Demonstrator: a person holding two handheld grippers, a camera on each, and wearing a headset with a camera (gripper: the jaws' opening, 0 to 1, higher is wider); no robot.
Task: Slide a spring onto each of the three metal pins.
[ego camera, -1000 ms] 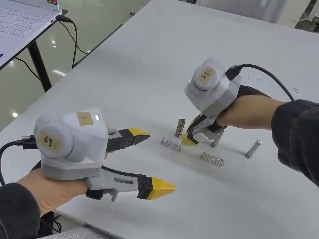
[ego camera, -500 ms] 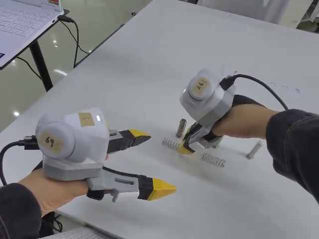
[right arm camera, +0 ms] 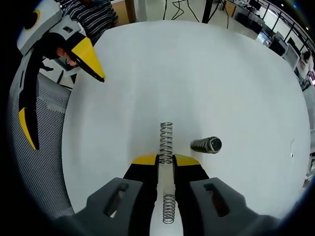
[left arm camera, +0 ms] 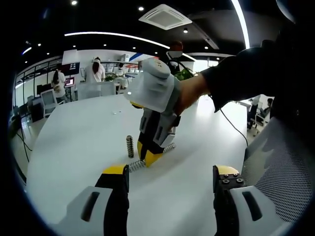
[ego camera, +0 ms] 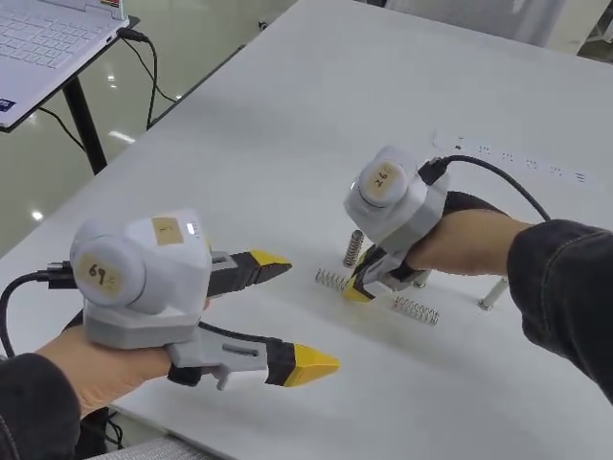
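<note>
Jaws of my right gripper [right arm camera: 166,160] now pinch the lying spring [right arm camera: 166,140]; a second ago their tips sat just off its 3 o'clock end. The sleeved pin [right arm camera: 205,144] stands at 3 o'clock of it. My left gripper [ego camera: 302,311] stays spread wide at the table's [ego camera: 287,125] 7 o'clock.

Office: laptop [ego camera: 48,36], ceiling lights [left arm camera: 114,35]

Upright spring [ego camera: 353,247], apparently beside right gripper [ego camera: 356,290]
</note>
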